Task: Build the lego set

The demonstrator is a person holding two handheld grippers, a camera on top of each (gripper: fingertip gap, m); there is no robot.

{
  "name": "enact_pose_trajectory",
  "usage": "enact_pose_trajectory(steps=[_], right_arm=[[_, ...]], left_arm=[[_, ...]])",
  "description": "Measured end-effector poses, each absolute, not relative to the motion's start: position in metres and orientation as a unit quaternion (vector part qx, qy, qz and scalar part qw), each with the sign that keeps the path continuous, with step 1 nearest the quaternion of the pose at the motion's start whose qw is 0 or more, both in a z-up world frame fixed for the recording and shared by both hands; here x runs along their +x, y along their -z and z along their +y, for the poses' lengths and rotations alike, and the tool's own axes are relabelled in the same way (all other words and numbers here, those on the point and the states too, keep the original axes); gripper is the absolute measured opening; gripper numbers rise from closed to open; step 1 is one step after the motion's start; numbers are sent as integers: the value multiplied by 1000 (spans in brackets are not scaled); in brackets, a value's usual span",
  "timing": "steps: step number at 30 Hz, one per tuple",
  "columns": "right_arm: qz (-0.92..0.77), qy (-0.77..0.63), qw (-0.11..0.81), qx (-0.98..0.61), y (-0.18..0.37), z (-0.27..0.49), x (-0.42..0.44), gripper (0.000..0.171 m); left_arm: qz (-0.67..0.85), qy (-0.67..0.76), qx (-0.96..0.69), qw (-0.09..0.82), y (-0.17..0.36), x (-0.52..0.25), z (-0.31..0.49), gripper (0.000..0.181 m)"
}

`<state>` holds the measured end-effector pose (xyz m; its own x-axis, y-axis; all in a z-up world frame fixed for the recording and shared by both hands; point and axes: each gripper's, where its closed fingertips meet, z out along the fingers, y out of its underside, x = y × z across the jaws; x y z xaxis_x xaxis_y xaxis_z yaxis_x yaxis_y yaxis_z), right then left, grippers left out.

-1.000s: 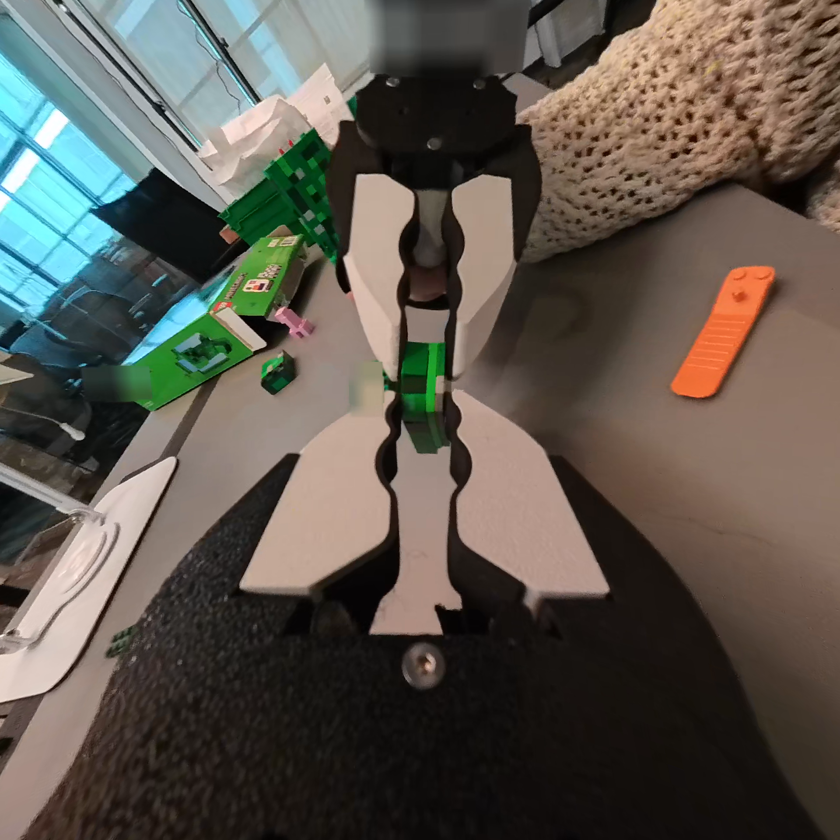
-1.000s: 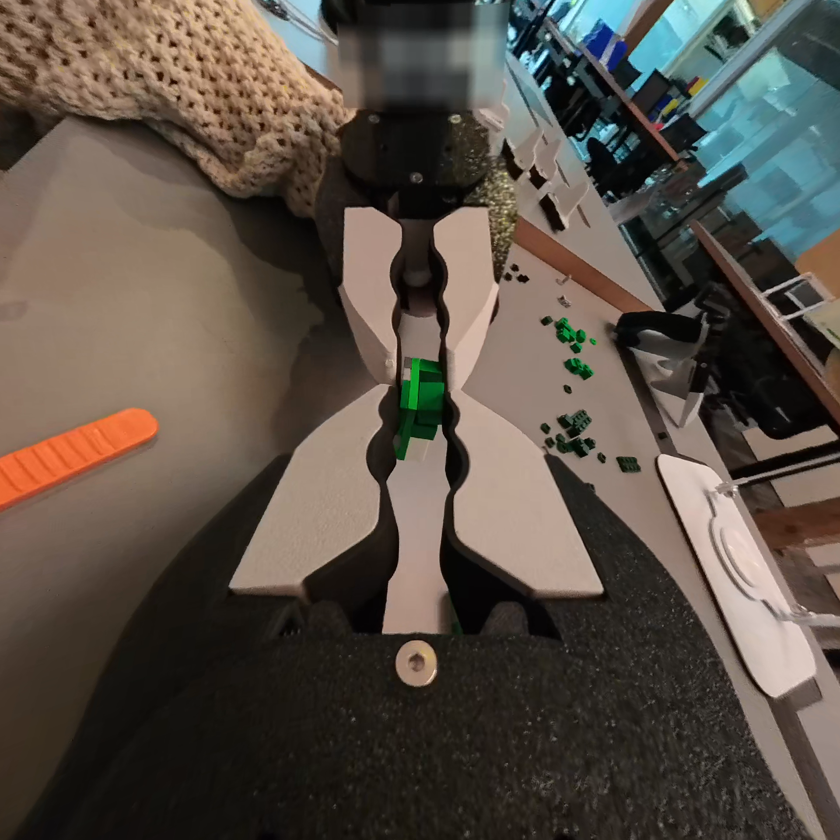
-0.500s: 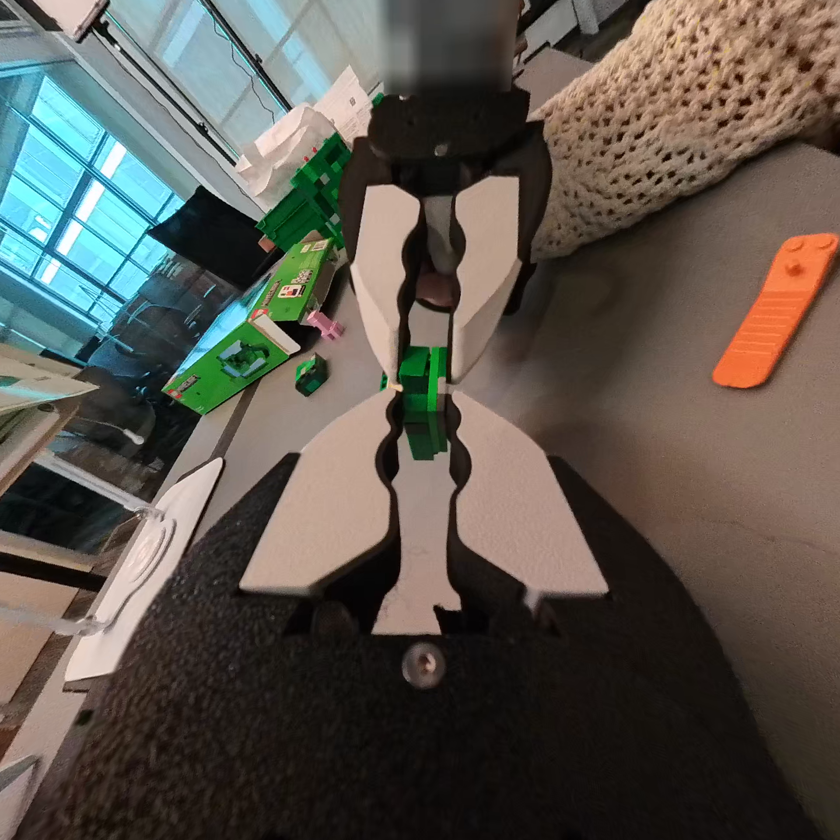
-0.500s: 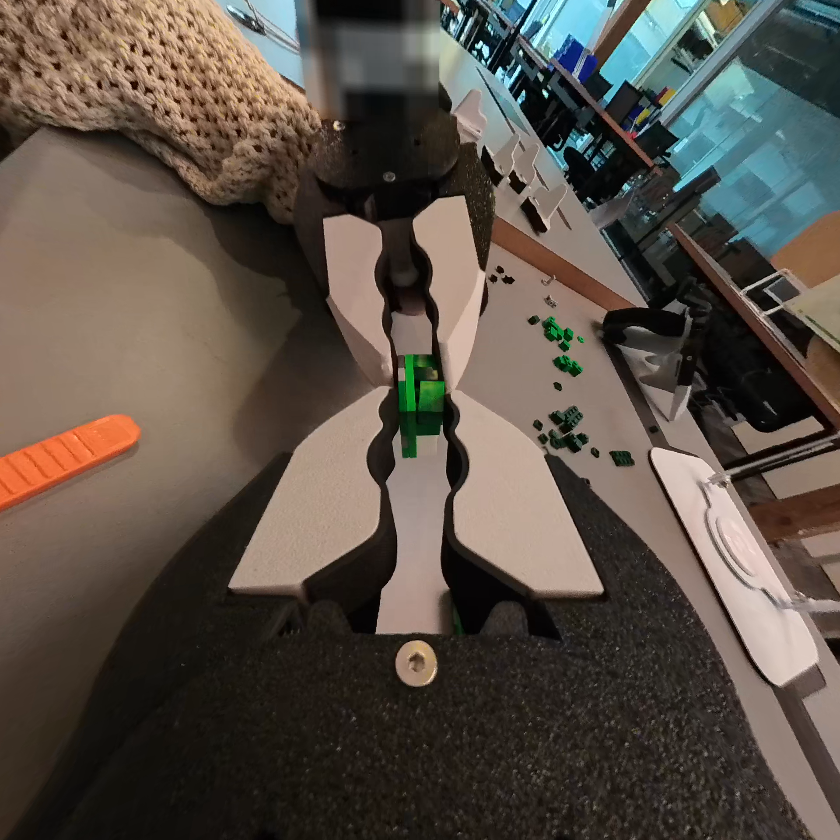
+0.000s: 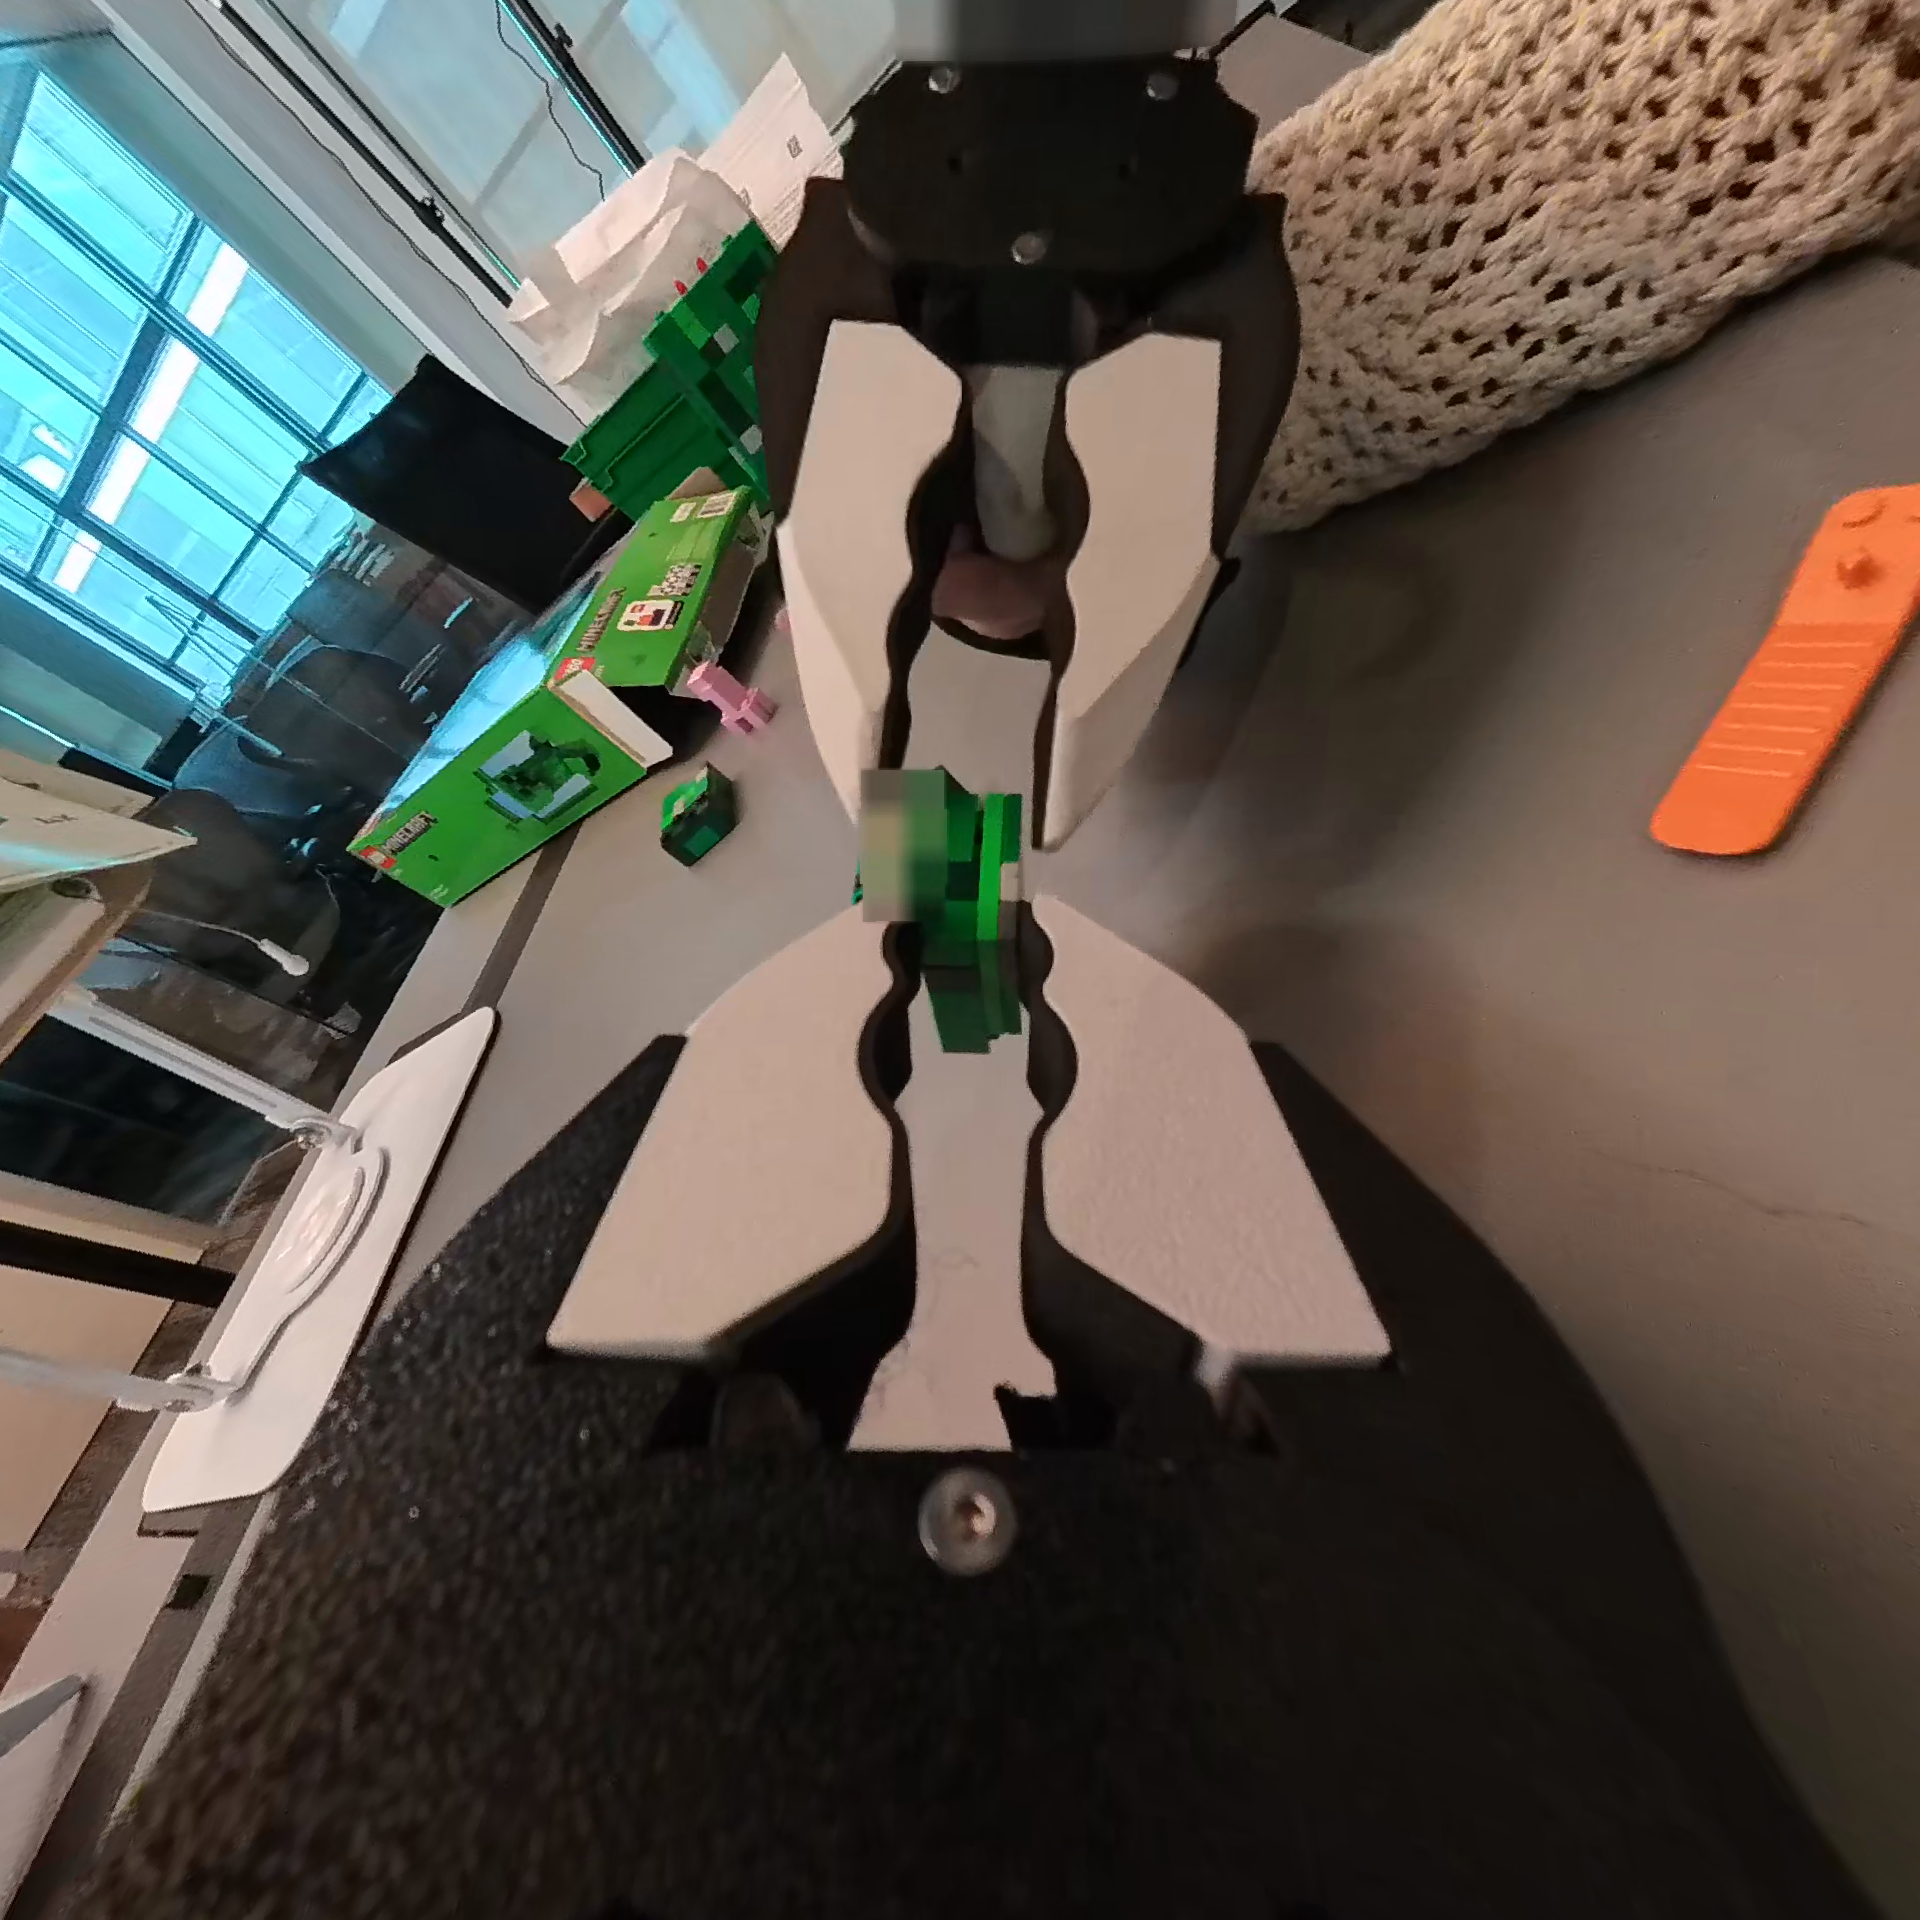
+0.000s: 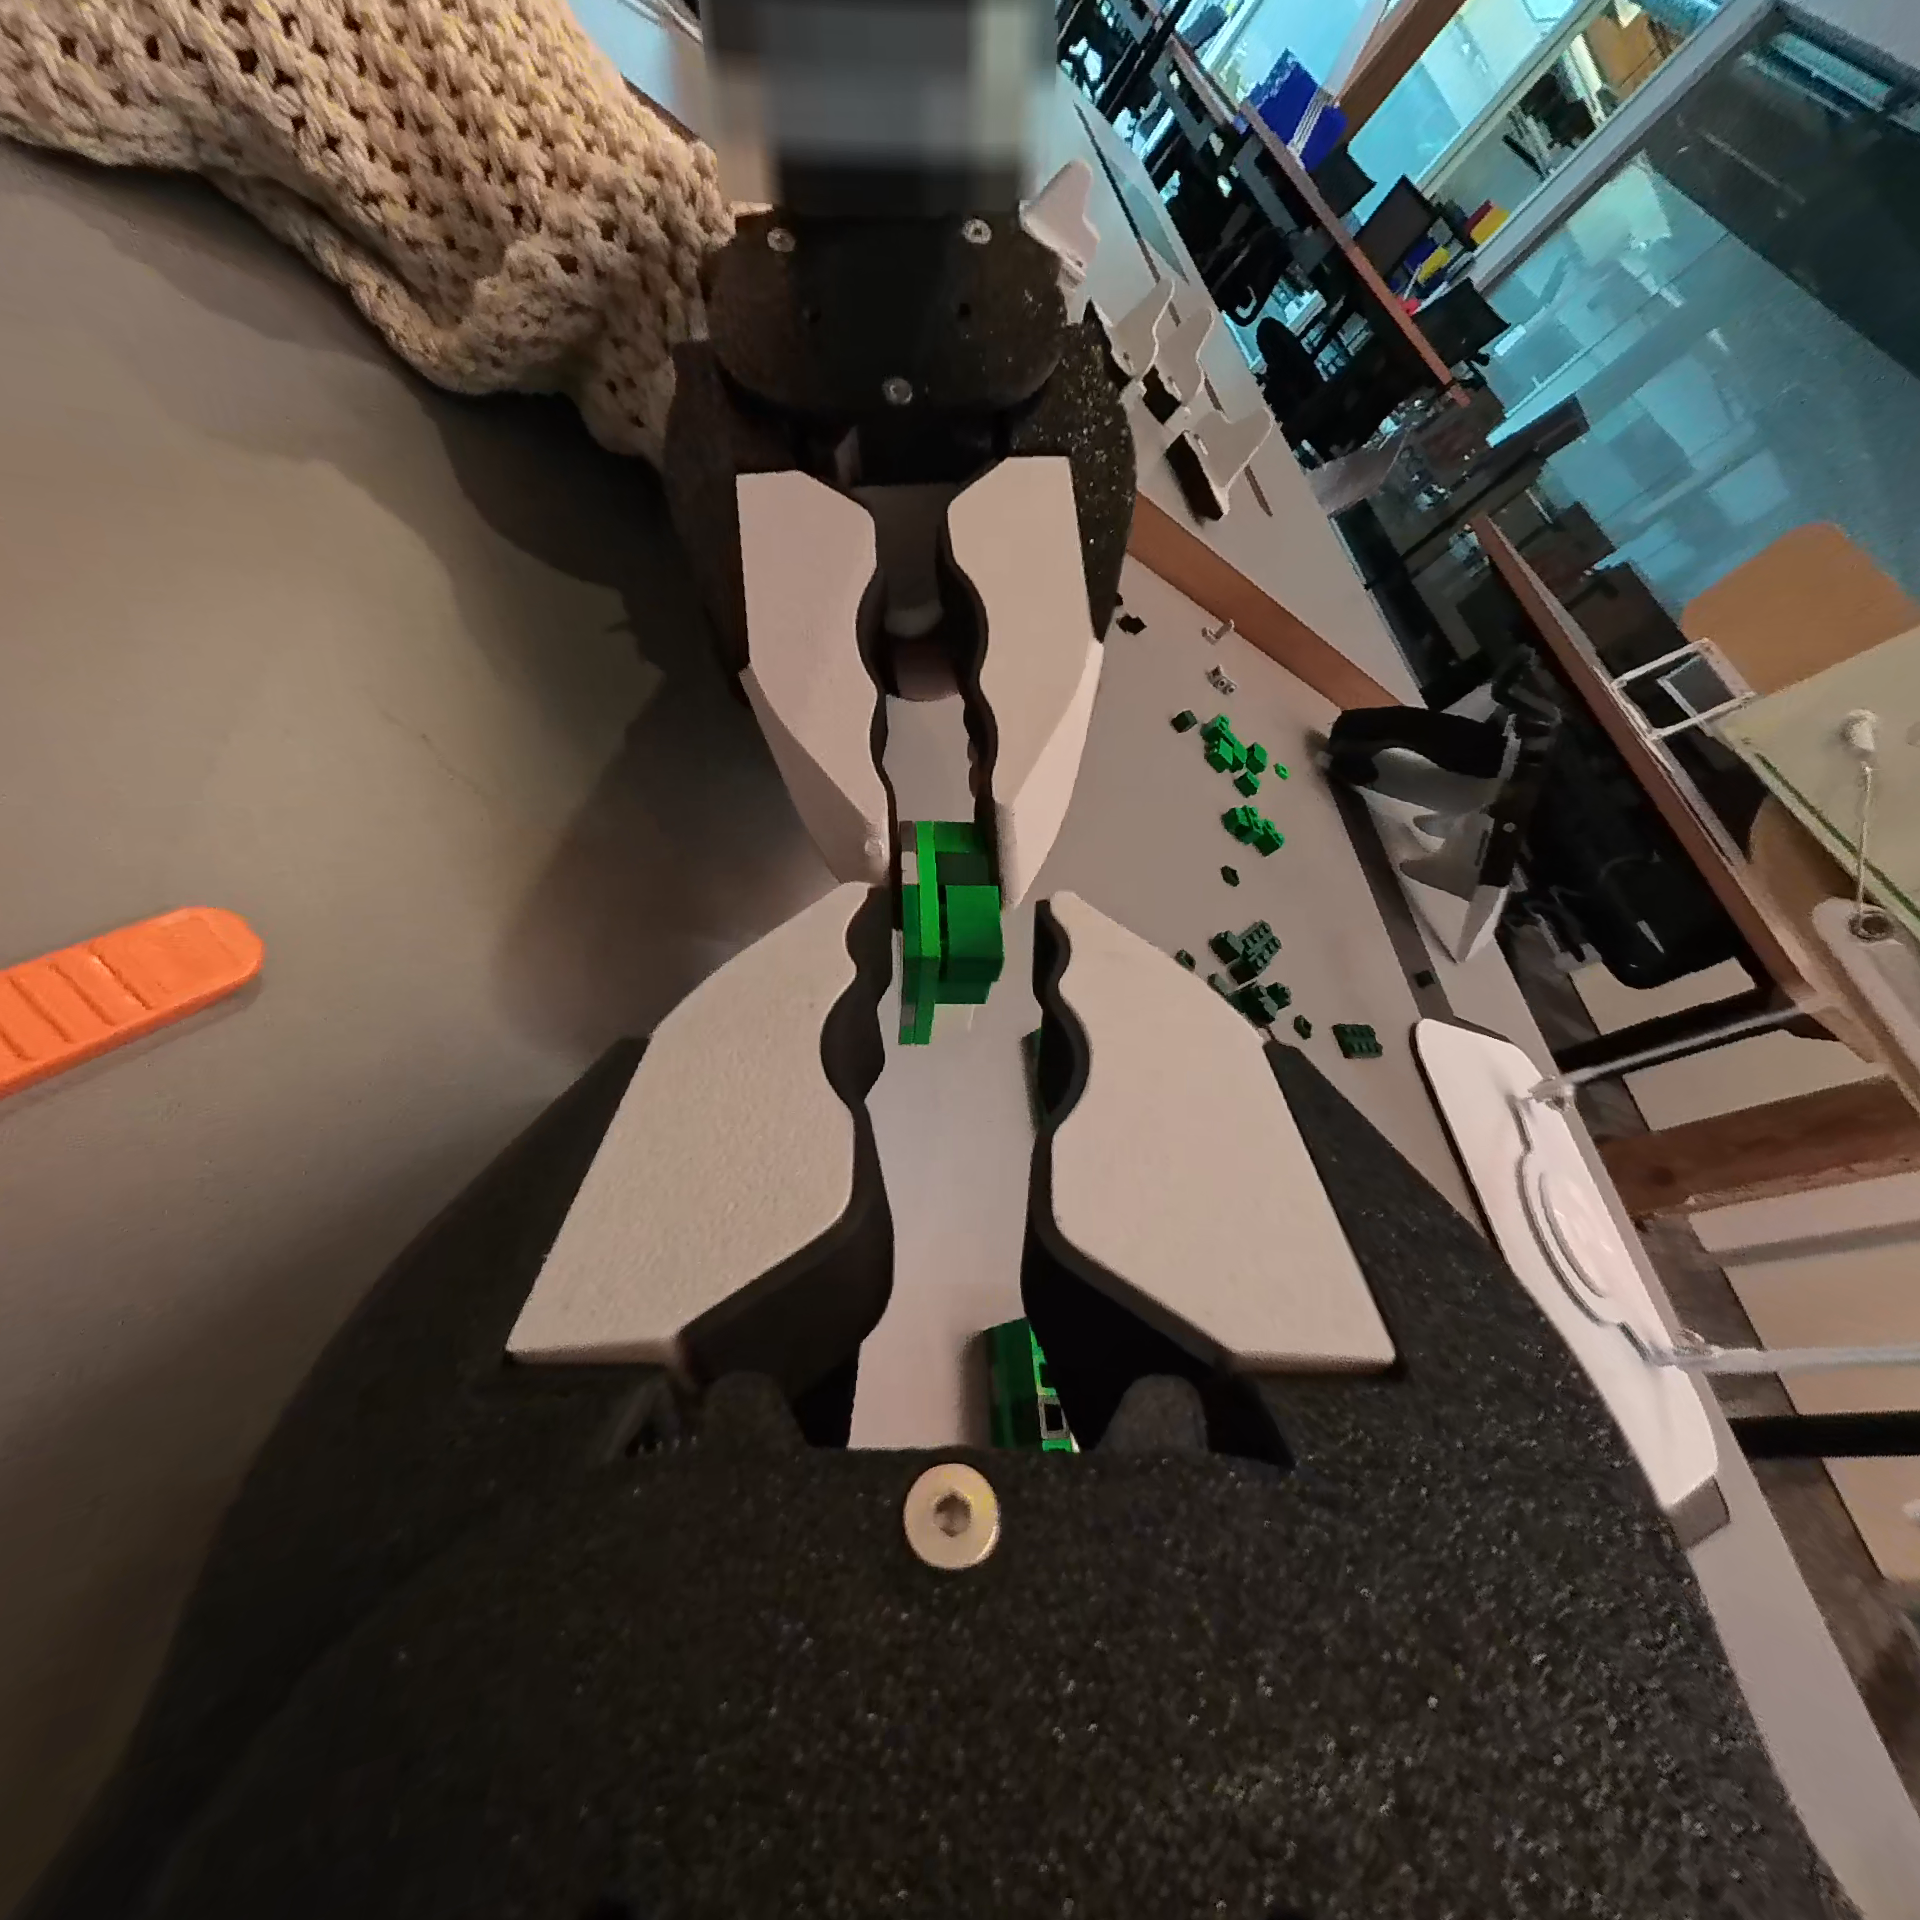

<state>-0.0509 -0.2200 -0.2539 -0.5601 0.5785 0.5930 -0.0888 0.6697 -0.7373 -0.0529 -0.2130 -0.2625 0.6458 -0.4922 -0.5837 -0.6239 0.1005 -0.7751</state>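
Where tips meet, green brick cluster [image 6: 951, 930], stacked, stepped

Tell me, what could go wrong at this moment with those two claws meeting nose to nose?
1. The left gripper and right gripper both pinch one small green lego assembly in mid-air; uneven pressure might pop bricks apart.
2. If either grip slips, it would likely drop onto the grey table and could scatter.
3. The loose green bricks lie close to the table edge; a careless sweep might knock some off.
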Motion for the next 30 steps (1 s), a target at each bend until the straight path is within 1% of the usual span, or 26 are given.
enact_pose_trajectory(steps=[4,12,17,22,25,28,29,30], right_arm=[[-805,-369,439,-150,258,-222,-51,19],[-817,-363,419,-157,260,-225,-49,18],[-819,-344,427,-169,260,-224,-52,18],[-815,-369,405,-186,260,-224,-51,18],[-792,-398,415,-203,256,-221,-56,19],[-789,-388,432,-201,256,-216,-57,31],[-791,-384,433,-198,257,-215,-57,30],[-793,-388,433,-184,257,-217,-54,22]], left_arm=[[424,-54,-662,616,262,-51,-214,17],[429,-42,-661,614,263,-49,-216,17],[427,-43,-664,612,264,-52,-216,18],[427,-45,-662,614,263,-51,-216,18],[417,-63,-656,626,259,-56,-214,17],[421,-69,-649,630,258,-56,-215,17],[422,-70,-648,630,258,-55,-215,17],[421,-69,-648,630,258,-55,-214,17]])
